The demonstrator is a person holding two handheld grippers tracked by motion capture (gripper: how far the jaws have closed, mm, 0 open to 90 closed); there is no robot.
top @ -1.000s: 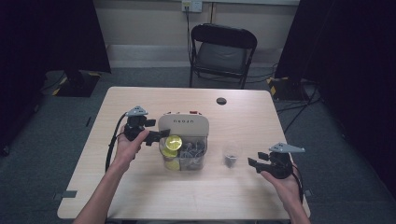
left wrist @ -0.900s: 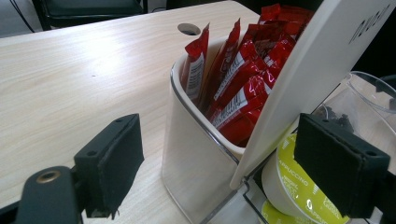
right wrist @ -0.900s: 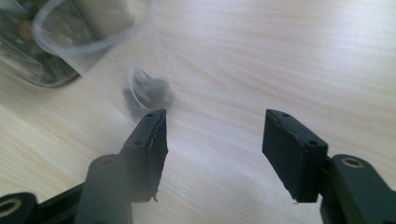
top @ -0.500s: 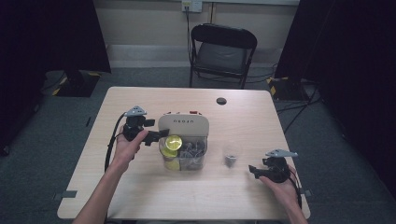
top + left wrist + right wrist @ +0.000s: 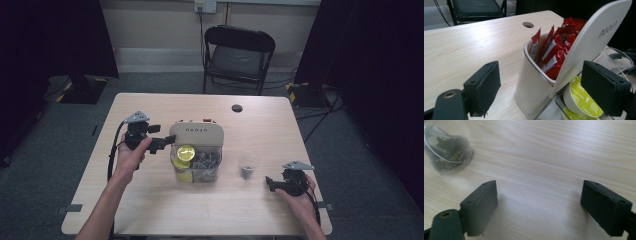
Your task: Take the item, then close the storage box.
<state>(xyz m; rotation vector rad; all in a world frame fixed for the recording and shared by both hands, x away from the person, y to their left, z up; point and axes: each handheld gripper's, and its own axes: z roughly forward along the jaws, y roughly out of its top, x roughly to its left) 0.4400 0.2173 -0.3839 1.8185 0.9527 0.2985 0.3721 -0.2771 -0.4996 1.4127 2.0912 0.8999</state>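
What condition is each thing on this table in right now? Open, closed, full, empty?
Left hand-held gripper: open, jaws around the organiser's corner.
Right hand-held gripper: open, holding nothing.
Organiser: upright, loaded.
Red sachets: standing in the organiser's back compartment.
Yellow-green capsules: stacked in its clear front.
Clear cup: upright, dark bits at bottom.

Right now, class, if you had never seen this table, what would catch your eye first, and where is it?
First the cream organiser box at the table's middle, red sachets standing in its back compartment and lime-green capsules in its clear front. The left gripper, jaws open, sits at its left side. A clear plastic cup with dark bits stands to its right, and the right gripper is open beyond it.
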